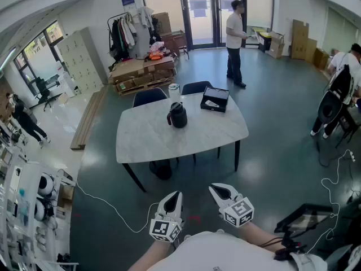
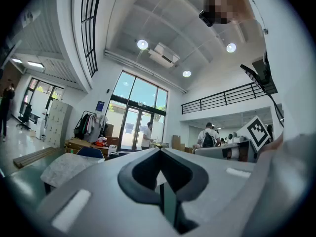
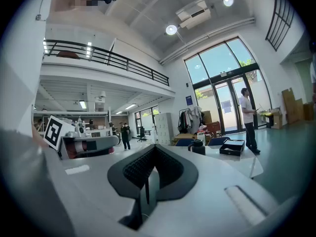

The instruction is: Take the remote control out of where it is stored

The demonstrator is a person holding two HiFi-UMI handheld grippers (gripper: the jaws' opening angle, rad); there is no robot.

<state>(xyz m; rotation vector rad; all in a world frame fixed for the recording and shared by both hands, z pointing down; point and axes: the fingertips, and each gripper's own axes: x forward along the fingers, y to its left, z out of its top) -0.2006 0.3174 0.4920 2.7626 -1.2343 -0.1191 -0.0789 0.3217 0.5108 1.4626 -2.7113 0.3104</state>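
Observation:
A black open box [image 1: 215,99] lies at the far right corner of the white marble table [image 1: 152,140]; a pale, remote-like object [image 1: 211,103] rests inside it. A black pouch [image 1: 177,115] stands mid-table, with a white cup [image 1: 174,90] behind it. Both grippers hover close to my body, well short of the table. My left gripper [image 1: 175,197] is shut and holds nothing. So is my right gripper [image 1: 218,190]. In the right gripper view the box [image 3: 232,147] and pouch [image 3: 198,147] show far beyond the shut gripper [image 3: 154,150]. The left gripper view shows the shut gripper [image 2: 159,153] and the table's corner [image 2: 66,165].
Two dark chairs [image 1: 150,96] stand behind the table. A person [image 1: 234,35] stands by the glass doors, another person [image 1: 338,92] at the right edge. White cables [image 1: 107,205] trail over the floor near my feet. A pallet of boxes [image 1: 141,73] and a clothes rack [image 1: 131,33] stand at the back.

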